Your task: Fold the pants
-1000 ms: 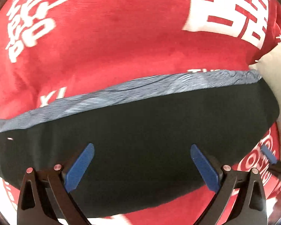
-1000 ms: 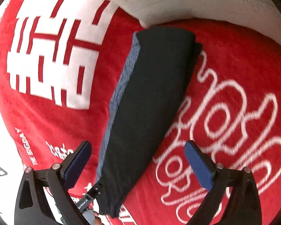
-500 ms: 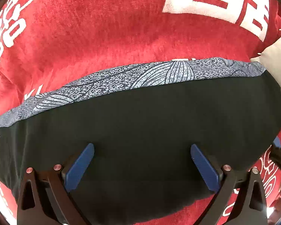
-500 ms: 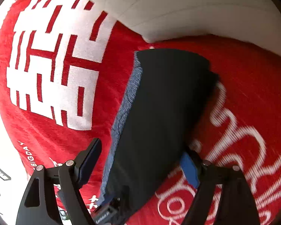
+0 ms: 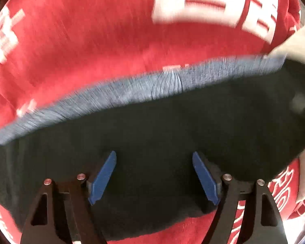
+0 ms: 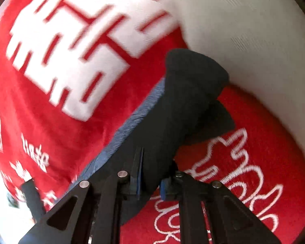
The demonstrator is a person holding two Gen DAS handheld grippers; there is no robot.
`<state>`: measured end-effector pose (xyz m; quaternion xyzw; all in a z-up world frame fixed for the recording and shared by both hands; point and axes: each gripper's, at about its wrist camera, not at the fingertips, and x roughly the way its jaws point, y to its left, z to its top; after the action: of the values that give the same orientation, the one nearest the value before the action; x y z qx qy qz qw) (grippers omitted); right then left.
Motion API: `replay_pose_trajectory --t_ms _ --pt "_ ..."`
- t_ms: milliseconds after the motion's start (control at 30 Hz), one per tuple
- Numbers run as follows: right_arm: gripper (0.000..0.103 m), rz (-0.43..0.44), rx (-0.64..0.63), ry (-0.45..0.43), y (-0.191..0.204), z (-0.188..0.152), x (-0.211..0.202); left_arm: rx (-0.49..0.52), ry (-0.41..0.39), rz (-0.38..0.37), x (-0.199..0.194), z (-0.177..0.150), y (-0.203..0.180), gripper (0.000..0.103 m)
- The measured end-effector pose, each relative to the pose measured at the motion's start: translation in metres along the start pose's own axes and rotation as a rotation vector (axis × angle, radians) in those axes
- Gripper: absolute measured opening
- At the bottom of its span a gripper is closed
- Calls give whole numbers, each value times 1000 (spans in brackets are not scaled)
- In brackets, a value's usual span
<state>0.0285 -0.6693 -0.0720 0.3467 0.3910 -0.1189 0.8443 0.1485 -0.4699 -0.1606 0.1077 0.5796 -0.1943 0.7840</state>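
Since a second ago my right claw (image 6: pixel 150 180) has pinched shut on the near end of the folded black pants with a blue-grey patterned edge (image 6: pixel 172 109), lying on the red blanket with white characters (image 6: pixel 50 105), while my left claw (image 5: pixel 154 174) hovers spread above them.

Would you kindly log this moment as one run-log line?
stage: folding | right tongs: shut on black pants edge | left tongs: open over pants | surface: red blanket
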Motion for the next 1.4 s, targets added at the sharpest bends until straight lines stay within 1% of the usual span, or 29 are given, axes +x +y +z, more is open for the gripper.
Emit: replay_pose_trajectory --t_ms 33,67,100,133,200,267,367,400,467,567,600,667,700,733,767,833,900,967,1000,1067,1100,1133,1200,1233,1267,1300,1333,1367,1400 --pt "12 -7 -43 2 11 -1 -2 39 -45 21 -2 -5 -5 80" --pt "12 -26 -99 -8 23 -2 -5 66 -69 38 -3 -8 -9 80" --pt "12 -44 -183 -14 40 -5 -8 54 -68 29 -4 -8 -7 80" --pt "12 -53 -231 -21 51 -7 -9 37 -61 14 -4 -7 -4 80" --pt "12 -76 -324 -27 73 -13 -11 37 -58 0 -6 -6 -1 80" --pt "12 -93 -385 -26 87 -18 -13 37 -52 -25 -9 -5 4 80" --pt "11 -129 -485 -33 112 -28 -17 -13 -20 -89 -23 -2 29 80" --pt "11 -140 -525 -33 125 -31 -18 -47 -27 -97 -33 -2 44 80" --pt "12 -159 -583 -35 142 -38 -19 -80 -46 -101 -49 -4 67 80" --pt "12 -194 -688 -36 174 -60 -12 -120 -72 -54 -74 -11 115 80" --pt "12 -199 -704 -34 181 -66 -11 -133 -74 -29 -80 -14 136 80" --pt "12 -212 -747 -24 202 -83 1 -153 -73 7 -87 -21 163 80" --pt "12 -220 -771 -17 211 -92 7 -167 -67 40 -91 -27 181 80" --pt "12 -229 -797 -9 222 -104 14 -175 -60 64 -91 -29 193 80" --pt "12 -236 -815 -2 228 -112 20 -184 -52 86 -93 -38 204 80" --pt "12 -256 -866 29 246 -140 40 -211 -27 137 -90 -53 237 80" --pt "13 -291 -911 68 256 -168 64 -242 -4 168 -90 -69 266 80" --pt "15 -353 -975 130 260 -206 97 -263 19 190 -89 -82 282 80" --pt "15 -386 -1004 141 261 -220 107 -275 30 195 -89 -88 287 80" --pt "19 -448 -1053 118 259 -238 115 -290 42 195 -90 -98 298 80" --pt "19 -484 -1087 84 260 -246 116 -292 49 193 -89 -102 301 80" --pt "20 -505 -1106 72 261 -250 116 -293 55 189 -89 -104 302 80" --pt "23 -531 -1140 69 263 -255 115 -296 72 174 -85 -106 299 80" --pt "26 -534 -1149 70 264 -256 113 -299 76 168 -75 -104 294 80" --pt "34 -529 -1156 75 266 -257 111 -302 76 158 -77 -105 291 80" --pt "40 -515 -1160 81 269 -259 106 -305 71 140 -79 -103 287 80" --pt "48 -487 -1155 89 271 -260 98 -306 67 132 -81 -102 286 87" --pt "55 -441 -1143 105 271 -261 89 -306 61 128 -79 -100 294 91" --pt "58 -397 -1126 124 271 -260 82 -301 44 122 -84 -98 291 91"
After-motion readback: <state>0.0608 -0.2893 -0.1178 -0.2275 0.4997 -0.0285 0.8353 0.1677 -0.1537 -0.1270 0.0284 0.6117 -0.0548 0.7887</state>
